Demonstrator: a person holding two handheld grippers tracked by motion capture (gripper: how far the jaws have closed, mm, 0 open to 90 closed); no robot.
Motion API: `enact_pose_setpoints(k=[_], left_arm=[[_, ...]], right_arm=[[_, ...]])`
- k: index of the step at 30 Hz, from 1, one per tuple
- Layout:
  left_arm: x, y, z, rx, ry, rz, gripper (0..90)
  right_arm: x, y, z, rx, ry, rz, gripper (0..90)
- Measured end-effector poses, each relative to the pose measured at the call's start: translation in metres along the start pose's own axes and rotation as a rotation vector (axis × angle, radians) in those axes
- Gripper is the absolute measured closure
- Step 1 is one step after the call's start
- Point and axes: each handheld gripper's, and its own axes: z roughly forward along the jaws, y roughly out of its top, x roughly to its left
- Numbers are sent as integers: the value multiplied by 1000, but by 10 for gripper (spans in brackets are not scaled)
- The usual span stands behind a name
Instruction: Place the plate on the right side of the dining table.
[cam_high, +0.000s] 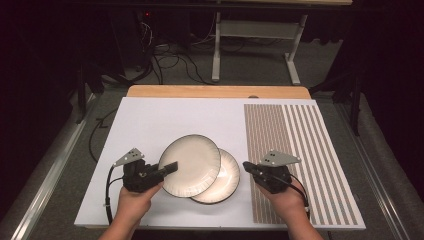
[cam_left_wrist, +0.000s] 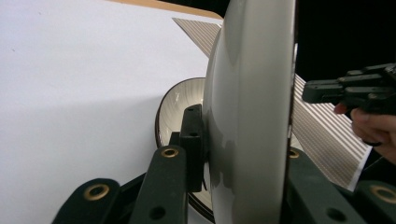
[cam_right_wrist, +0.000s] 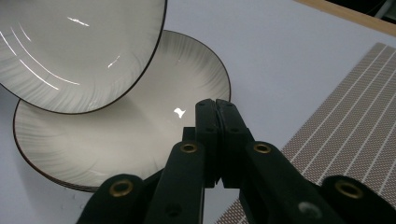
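The upper plate (cam_high: 191, 165) was pinched at its left rim by the left gripper (cam_high: 169, 168), overlapping the lower plate (cam_high: 226, 179); the right gripper (cam_high: 248, 166), jaws pressed together, empty, was held just right.

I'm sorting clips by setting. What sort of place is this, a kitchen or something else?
Probably a lab or test room, not a kitchen: a white board on a table serves as the work surface, loose cables trail over the carpeted floor, and a bare desk frame stands behind.
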Motion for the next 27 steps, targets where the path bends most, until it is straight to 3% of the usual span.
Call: enact_pose_setpoints(k=[7, 11, 17, 21, 22, 24, 25, 27], left_arm=[[0, 0, -2, -11, 19, 25, 744], [-3, 1, -4, -25, 37, 65, 744], [-6, 1, -4, -33, 47, 99, 741], [-11, 1, -5, -39, 56, 143, 740], [-13, 1, -5, -40, 59, 165, 740], [-14, 1, -5, -39, 58, 174, 740], [-14, 2, -5, -39, 60, 180, 740], [-15, 2, -5, -34, 61, 189, 739]], right_arm=[[-8, 0, -13, -39, -27, 20, 866], [-12, 0, -23, -71, -44, 36, 802], [-16, -2, -36, -117, -48, 53, 603], [-17, -4, -42, -145, -63, 69, 425], [-18, -6, -43, -166, -75, 69, 345], [-18, -7, -44, -176, -76, 76, 313], [-20, -8, -44, -191, -72, 94, 254], [-21, -9, -45, -201, -71, 86, 228]])
